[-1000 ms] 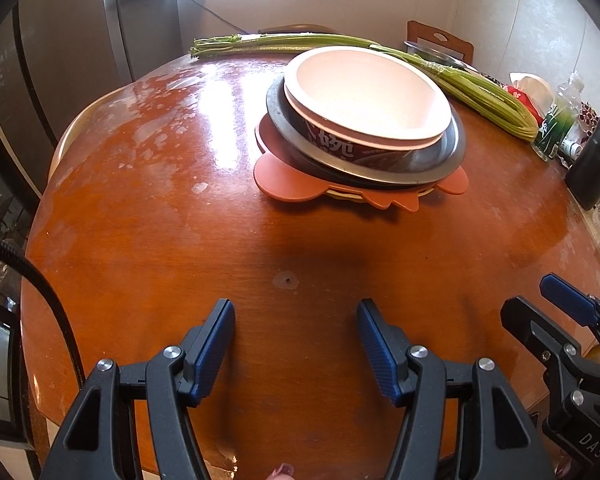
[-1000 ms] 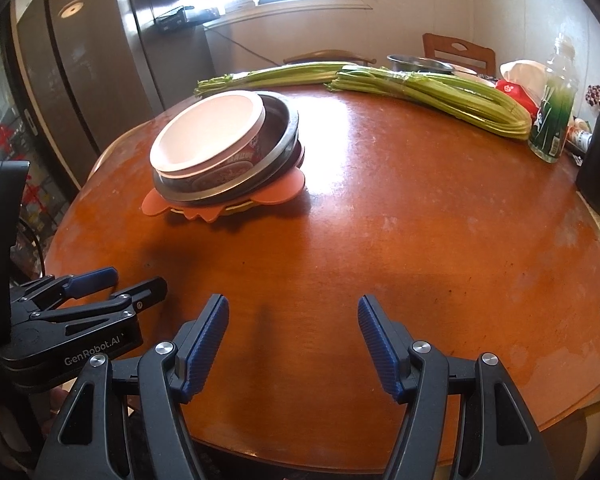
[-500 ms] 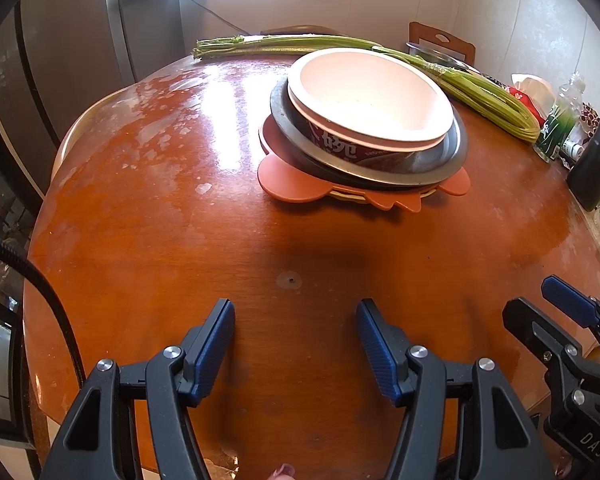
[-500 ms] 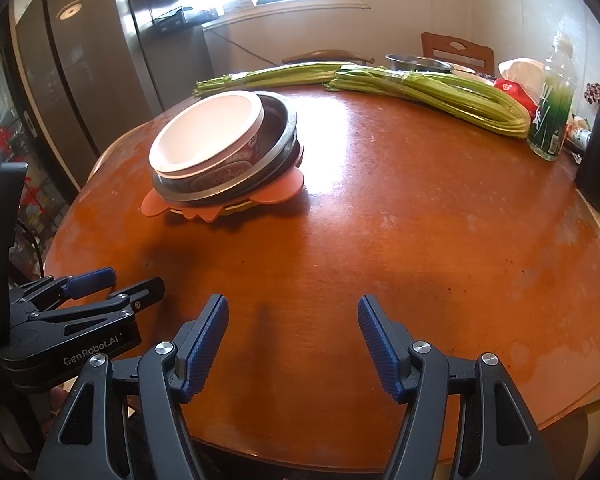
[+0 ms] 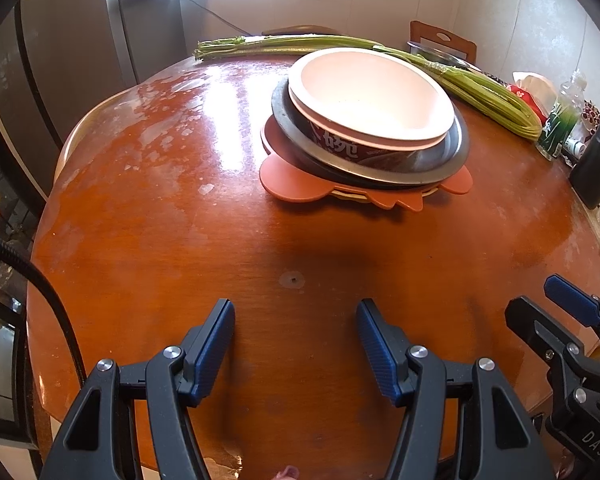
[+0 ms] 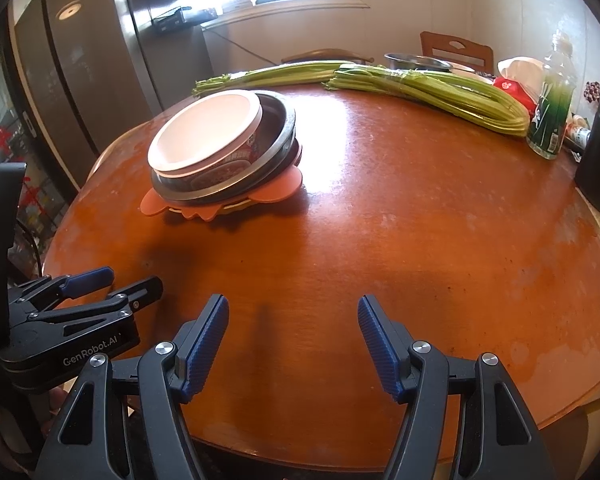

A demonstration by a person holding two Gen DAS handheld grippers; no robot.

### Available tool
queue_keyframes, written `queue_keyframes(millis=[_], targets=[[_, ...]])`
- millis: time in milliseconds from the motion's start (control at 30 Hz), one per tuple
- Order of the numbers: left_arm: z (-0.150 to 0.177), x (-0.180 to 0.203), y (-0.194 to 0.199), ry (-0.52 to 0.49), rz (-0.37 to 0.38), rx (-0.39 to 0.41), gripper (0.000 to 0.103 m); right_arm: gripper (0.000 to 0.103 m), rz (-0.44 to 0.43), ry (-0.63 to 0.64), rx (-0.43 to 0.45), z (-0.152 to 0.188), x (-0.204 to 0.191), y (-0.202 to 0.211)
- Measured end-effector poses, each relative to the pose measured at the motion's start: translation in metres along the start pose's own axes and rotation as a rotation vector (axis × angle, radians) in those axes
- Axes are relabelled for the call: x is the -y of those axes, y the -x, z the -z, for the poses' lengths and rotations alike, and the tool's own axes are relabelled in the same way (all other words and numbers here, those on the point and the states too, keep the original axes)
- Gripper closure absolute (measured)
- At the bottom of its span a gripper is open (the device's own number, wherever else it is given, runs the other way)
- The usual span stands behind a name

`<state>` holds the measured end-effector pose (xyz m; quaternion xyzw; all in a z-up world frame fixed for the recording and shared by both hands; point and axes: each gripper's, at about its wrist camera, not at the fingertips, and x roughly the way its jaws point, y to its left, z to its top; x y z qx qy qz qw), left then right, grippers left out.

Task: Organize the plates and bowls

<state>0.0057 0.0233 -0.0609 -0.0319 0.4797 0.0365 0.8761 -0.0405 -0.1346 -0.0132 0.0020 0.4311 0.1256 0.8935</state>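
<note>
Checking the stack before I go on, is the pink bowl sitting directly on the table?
No, the pink bowl rests inside a metal dish stacked on an orange plate.

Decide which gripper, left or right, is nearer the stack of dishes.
Left, though not by much. The left gripper sits empty at the table's near edge with the stack ahead, slightly right. The right gripper is beside it, with the stack off to its far left.

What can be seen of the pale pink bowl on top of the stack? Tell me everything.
The pale pink round bowl has a cream-white inside that looks empty, a thick rounded rim, and a dark printed band with white characters around its outer wall. It looks like plastic or paper. It sits upright, slightly off-centre, nested in a grey metal dish, which rests on an orange scalloped plate on the brown wooden table. Neither gripper touches it.
</note>
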Motion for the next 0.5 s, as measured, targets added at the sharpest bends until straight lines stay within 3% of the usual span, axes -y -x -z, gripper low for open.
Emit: queue_keyframes(millis=[300, 400, 500], targets=[[-0.003, -0.005, 0.002, 0.016, -0.021, 0.009, 0.040, 0.034, 0.002, -0.008, 0.010, -0.002, 0.008, 0.002], [-0.007, -0.015, 0.003, 0.046, -0.039, 0.011, 0.040, 0.034, 0.002, -0.052, 0.007, -0.011, 0.029, 0.004], [-0.027, -0.043, 0.001, 0.089, -0.073, 0.016, 0.040, 0.034, 0.078, -0.106, 0.047, -0.028, 0.072, 0.012]])
